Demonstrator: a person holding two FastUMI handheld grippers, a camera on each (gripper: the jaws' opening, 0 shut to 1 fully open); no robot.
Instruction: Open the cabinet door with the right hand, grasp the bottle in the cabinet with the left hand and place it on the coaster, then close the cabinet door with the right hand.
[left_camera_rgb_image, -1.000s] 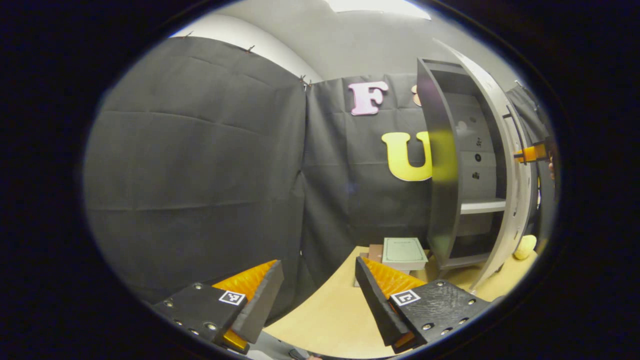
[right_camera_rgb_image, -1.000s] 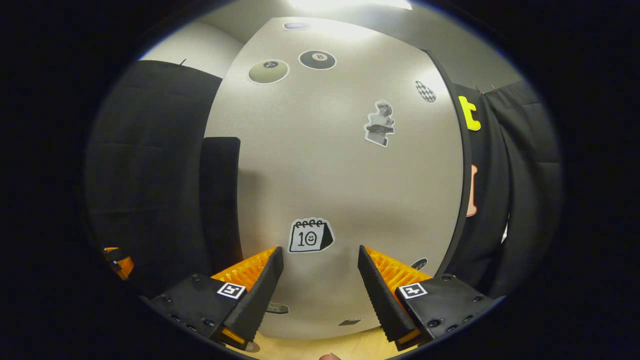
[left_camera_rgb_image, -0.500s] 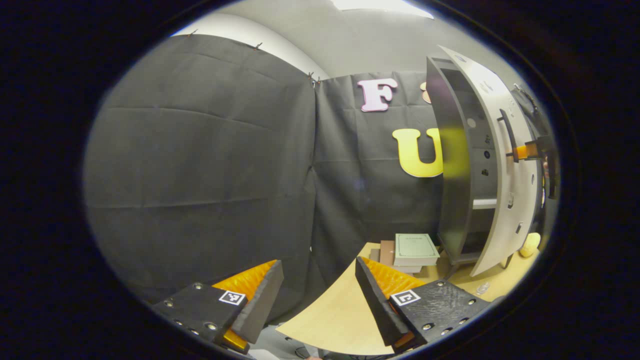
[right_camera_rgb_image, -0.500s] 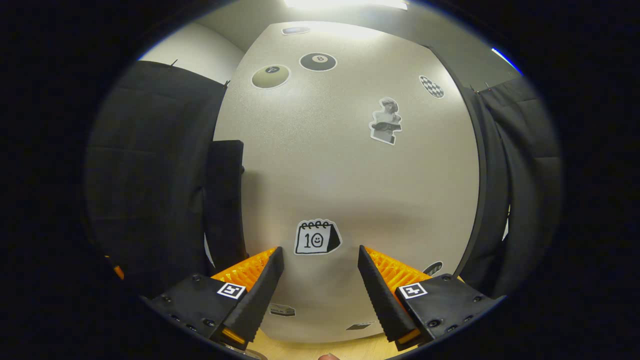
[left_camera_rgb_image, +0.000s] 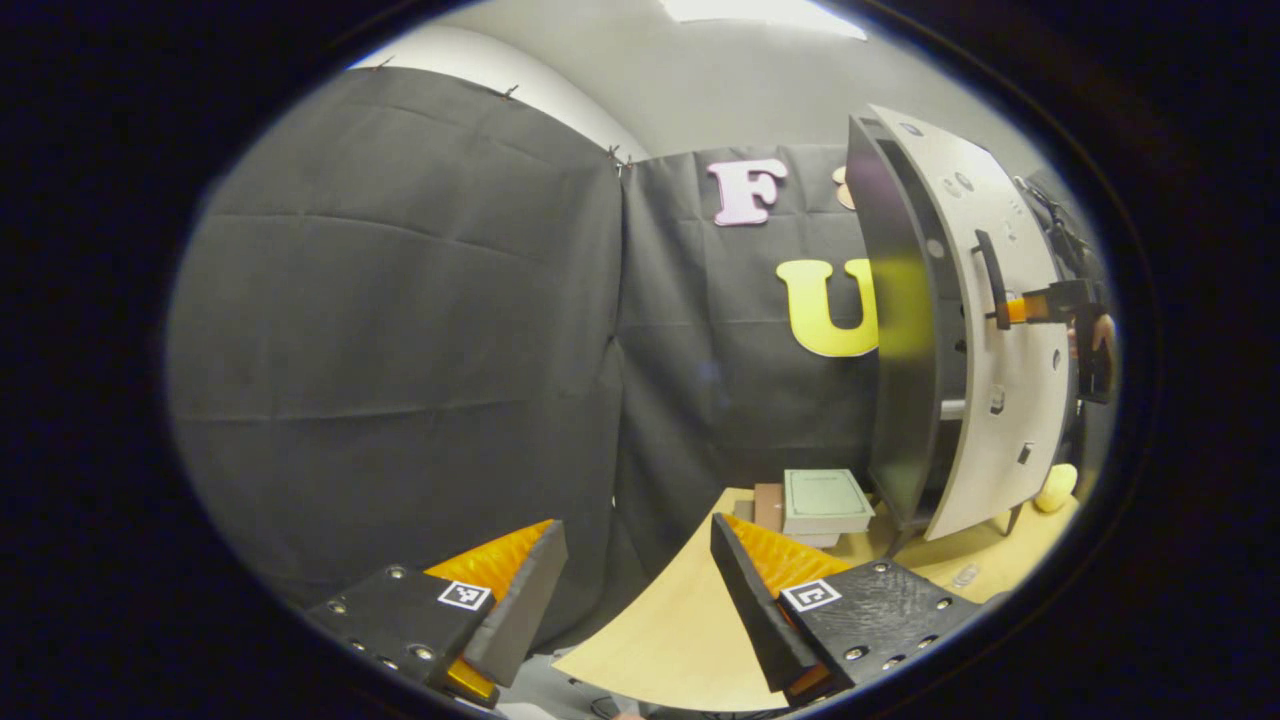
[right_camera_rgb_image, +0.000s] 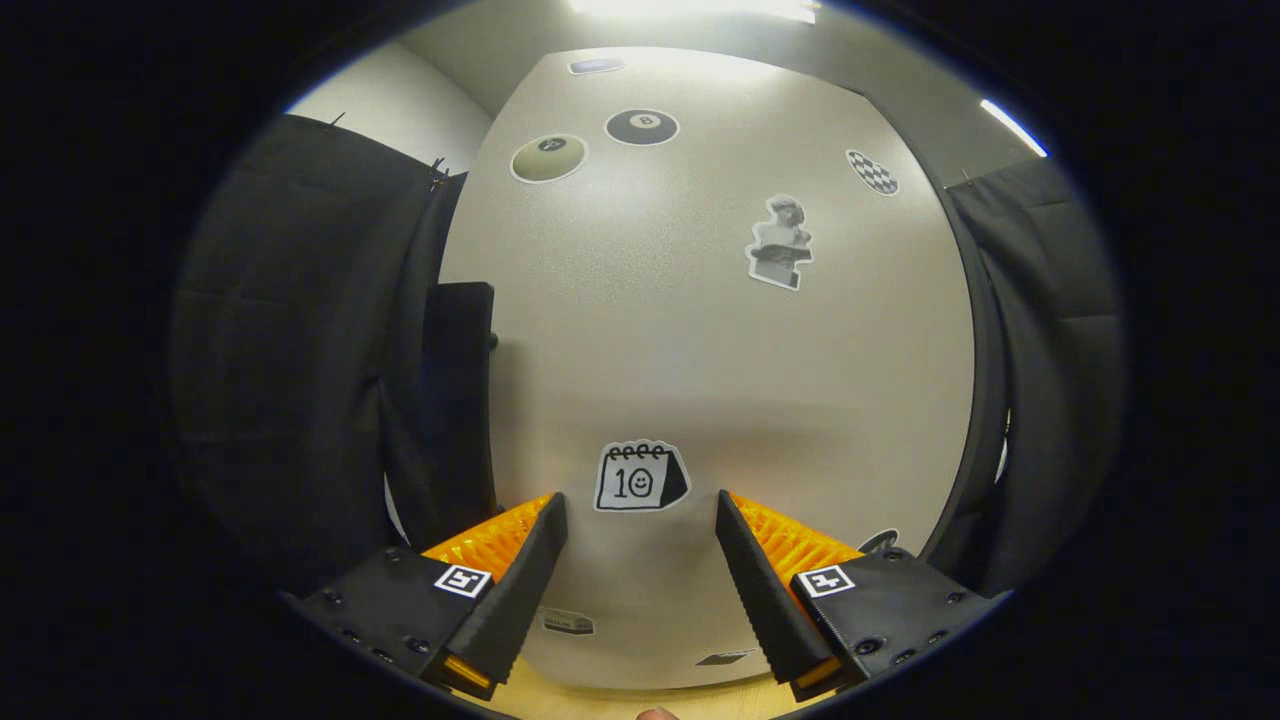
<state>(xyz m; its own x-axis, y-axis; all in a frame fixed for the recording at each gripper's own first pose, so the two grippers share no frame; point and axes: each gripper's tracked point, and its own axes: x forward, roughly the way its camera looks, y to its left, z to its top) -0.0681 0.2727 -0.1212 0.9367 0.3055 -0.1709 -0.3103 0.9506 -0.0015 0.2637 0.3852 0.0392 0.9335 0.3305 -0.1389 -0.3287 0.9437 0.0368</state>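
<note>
— Looking at the cabinet door (left_camera_rgb_image: 1000, 340), it stands at the far right of the table (left_camera_rgb_image: 650, 630), nearly closed against the cabinet (left_camera_rgb_image: 895, 330) but with a narrow gap open along its handle (left_camera_rgb_image: 990, 280) edge.

— And the right gripper (right_camera_rgb_image: 640, 510)?

— Its fingers are spread apart with nothing between them, right up against the door's pale face just below a calendar sticker (right_camera_rgb_image: 640, 477); in the left gripper view its tip meets the door just beside the handle.

— So what could go wrong?

— I'd judge a push this close to the handle could slip onto it — or shove the light cabinet along the table instead of seating the door.

— The left gripper (left_camera_rgb_image: 640, 545)?

— Also open and empty, held well back at the near edge of the table, so it should stay clear.

— The bottle and coaster?

— I can't make out either one; a small clear thing (left_camera_rgb_image: 965, 575) on the table near the cabinet's foot is too blurred to identify. Books (left_camera_rgb_image: 825, 500) lie left of the cabinet.
</note>
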